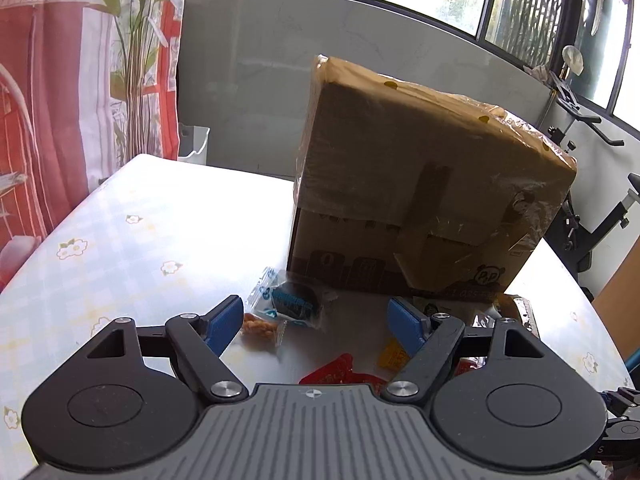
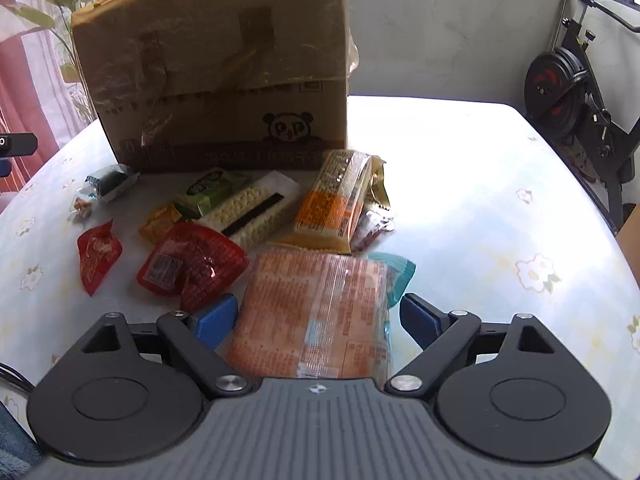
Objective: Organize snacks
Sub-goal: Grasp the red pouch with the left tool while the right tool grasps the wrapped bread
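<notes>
A cardboard box (image 1: pixel 424 184) stands on the table, also in the right wrist view (image 2: pixel 224 68). Several snack packets lie in front of it. My left gripper (image 1: pixel 316 320) is open above a clear packet with a dark snack (image 1: pixel 290 302), a small orange nut packet (image 1: pixel 260 328) and a red packet (image 1: pixel 340 370). My right gripper (image 2: pixel 318 316) is open, its blue pads either side of a large orange cracker pack (image 2: pixel 316 316). Beyond lie two red packets (image 2: pixel 192 264), a white biscuit pack (image 2: pixel 252 208), a green packet (image 2: pixel 208 190) and an orange-yellow pack (image 2: pixel 336 200).
The table wears a pale floral cloth (image 2: pixel 500 208). An exercise bike (image 2: pixel 568 92) stands at the right, a plant and red curtain (image 1: pixel 60 100) at the left. Windows run behind the box.
</notes>
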### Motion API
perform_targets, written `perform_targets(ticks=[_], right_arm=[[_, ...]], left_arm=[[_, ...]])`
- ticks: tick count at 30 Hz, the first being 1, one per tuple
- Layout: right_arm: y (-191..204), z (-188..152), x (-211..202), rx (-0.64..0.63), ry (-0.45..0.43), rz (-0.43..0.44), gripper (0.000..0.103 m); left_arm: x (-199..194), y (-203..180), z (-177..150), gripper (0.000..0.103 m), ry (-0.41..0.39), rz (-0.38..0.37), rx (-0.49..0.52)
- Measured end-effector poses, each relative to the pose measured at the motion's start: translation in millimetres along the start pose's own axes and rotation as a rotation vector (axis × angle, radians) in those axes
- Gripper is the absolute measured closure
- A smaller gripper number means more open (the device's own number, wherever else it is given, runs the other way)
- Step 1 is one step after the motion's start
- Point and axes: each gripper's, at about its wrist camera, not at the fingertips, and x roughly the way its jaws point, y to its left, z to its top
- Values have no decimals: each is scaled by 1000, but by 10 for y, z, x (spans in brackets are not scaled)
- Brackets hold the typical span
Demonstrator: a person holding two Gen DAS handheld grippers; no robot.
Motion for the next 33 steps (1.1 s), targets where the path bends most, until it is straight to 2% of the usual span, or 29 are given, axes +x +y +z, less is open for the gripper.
perform_targets(ticks=[7,11,12,16,20,27,30,33], right_arm=[[69,-31,30,-38,14,4,26],[55,4,-1,-24,2,42,28],[58,14,-18,-21,-7,49,29],[107,86,-136,-42,-78,65,29],[150,183,-237,-72,-170,93,29],[233,350,-90,-131,-221,111,29],[284,367,-8,-155,-235,124,29],[300,366,36,-146,-237,141,29]], left_arm=[[80,26,-86,23,48,7,-11],[110,41,-132,27,66,5,-25],[121,46,-137,30,72,3,-28],[167,31,-181,31,96,1,-32],[233,-2,-242,36,138,-24,-30],[438,-150,-425,37,261,-77,-56],[572,-164,-415,34,286,-25,-109],[737,-105,-379,31,311,25,-221]])
